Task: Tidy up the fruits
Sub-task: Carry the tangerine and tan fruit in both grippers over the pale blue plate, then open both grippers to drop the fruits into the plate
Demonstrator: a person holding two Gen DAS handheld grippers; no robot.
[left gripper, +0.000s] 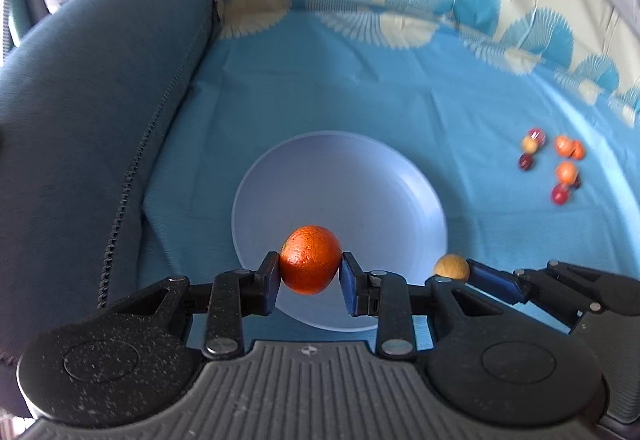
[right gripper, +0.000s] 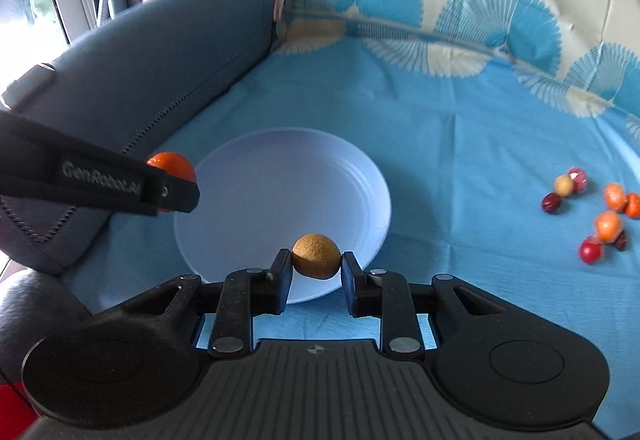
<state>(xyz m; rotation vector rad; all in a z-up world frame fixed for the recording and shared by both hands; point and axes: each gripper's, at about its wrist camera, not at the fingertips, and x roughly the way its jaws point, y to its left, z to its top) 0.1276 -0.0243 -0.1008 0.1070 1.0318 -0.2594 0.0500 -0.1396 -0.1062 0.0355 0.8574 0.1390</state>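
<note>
**Two wrist fisheyes angled down over one plate**

Each camera sits close behind its own gripper, looking steeply down along the fingers. Both share the round pale-lavender plate (left gripper: 340,199) (right gripper: 280,199) at centre, the blue fan-patterned cloth (left gripper: 360,87) (right gripper: 460,127), and scattered small fruits (left gripper: 556,167) (right gripper: 592,211) toward three o'clock.

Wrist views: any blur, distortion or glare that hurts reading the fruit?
Left wrist view: orange in the left gripper is sharp; loose fruit pile at right is smeared; fisheye bends the cloth's edge. Right wrist view: brown fruit in the right gripper is crisp, pile blurred, window glare upper left.
</note>
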